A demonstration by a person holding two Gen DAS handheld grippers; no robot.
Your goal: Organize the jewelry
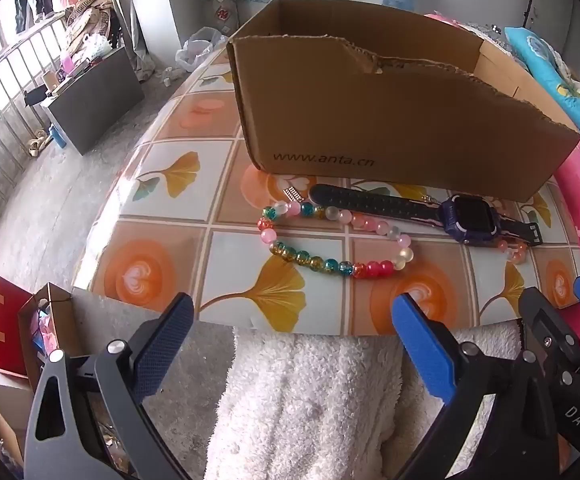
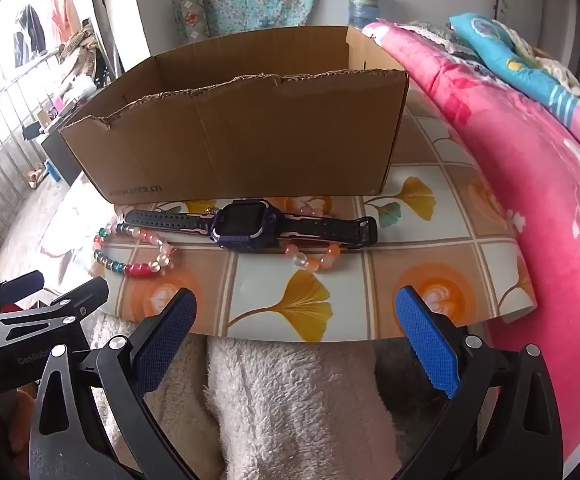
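Note:
A multicoloured bead bracelet (image 1: 330,240) lies on the tiled table (image 1: 177,240), left of a dark blue smartwatch (image 1: 466,218) with a black strap. A second pink-orange bead bracelet (image 1: 512,249) lies partly under the watch. Behind them stands an open cardboard box (image 1: 370,112). My left gripper (image 1: 292,320) is open and empty at the table's near edge. In the right wrist view the watch (image 2: 241,222), both bracelets (image 2: 137,258) (image 2: 314,258) and the box (image 2: 249,136) show. My right gripper (image 2: 296,316) is open and empty, near the table's front edge.
A pink floral blanket (image 2: 530,184) borders the table's right side. A white fluffy towel (image 1: 310,400) lies below the table's front edge. A dark low cabinet (image 1: 89,104) and bags (image 1: 9,328) stand on the floor to the left.

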